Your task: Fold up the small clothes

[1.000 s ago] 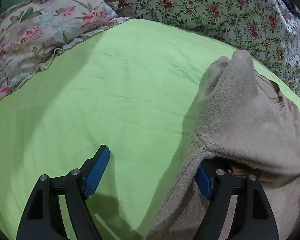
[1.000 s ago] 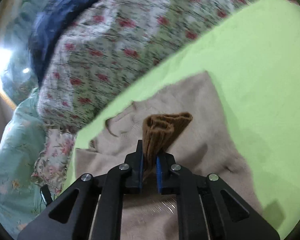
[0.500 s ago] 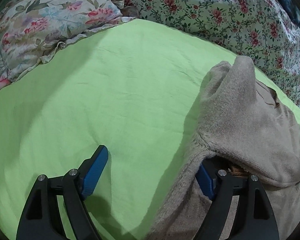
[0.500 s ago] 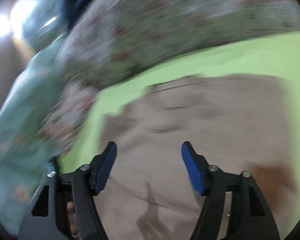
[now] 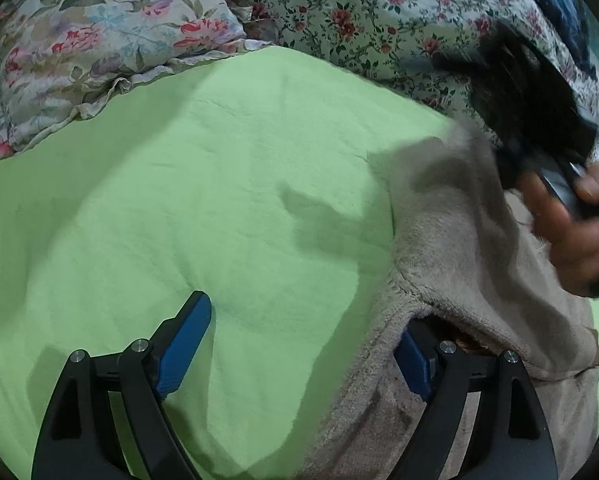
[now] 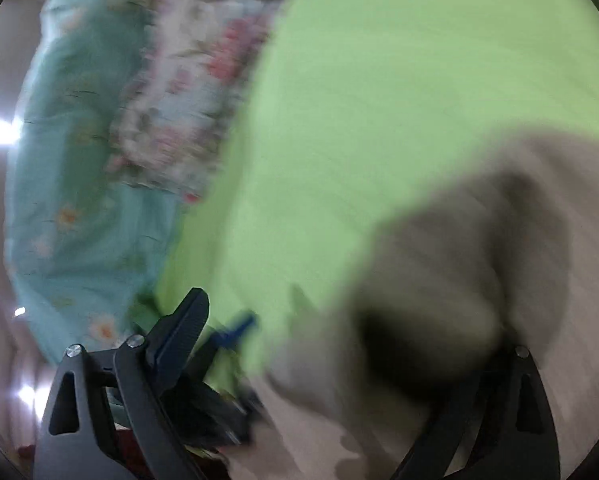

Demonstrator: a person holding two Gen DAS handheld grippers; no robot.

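Note:
A beige fleece garment (image 5: pixel 451 248) lies on the green sheet (image 5: pixel 203 184) at the right of the left wrist view. My left gripper (image 5: pixel 303 344) is open; its right finger (image 5: pixel 413 360) sits under a raised fold of the garment, its left finger over bare sheet. The right gripper body and the hand holding it (image 5: pixel 571 220) show blurred at the far right, above the garment. In the blurred right wrist view my right gripper (image 6: pixel 339 344) is open, with the garment (image 6: pixel 479 280) bunched over its right side and hiding that finger's tip.
A floral pillow (image 5: pixel 99 48) and a floral quilt (image 5: pixel 379 20) border the sheet at the back. A teal floral cover (image 6: pixel 83 168) and the pillow (image 6: pixel 187 88) lie left of the sheet in the right wrist view.
My right gripper let go of the brown-lined fold, opened and swung fast to the left. It now shows over the garment in the left wrist view. The left gripper stayed put.

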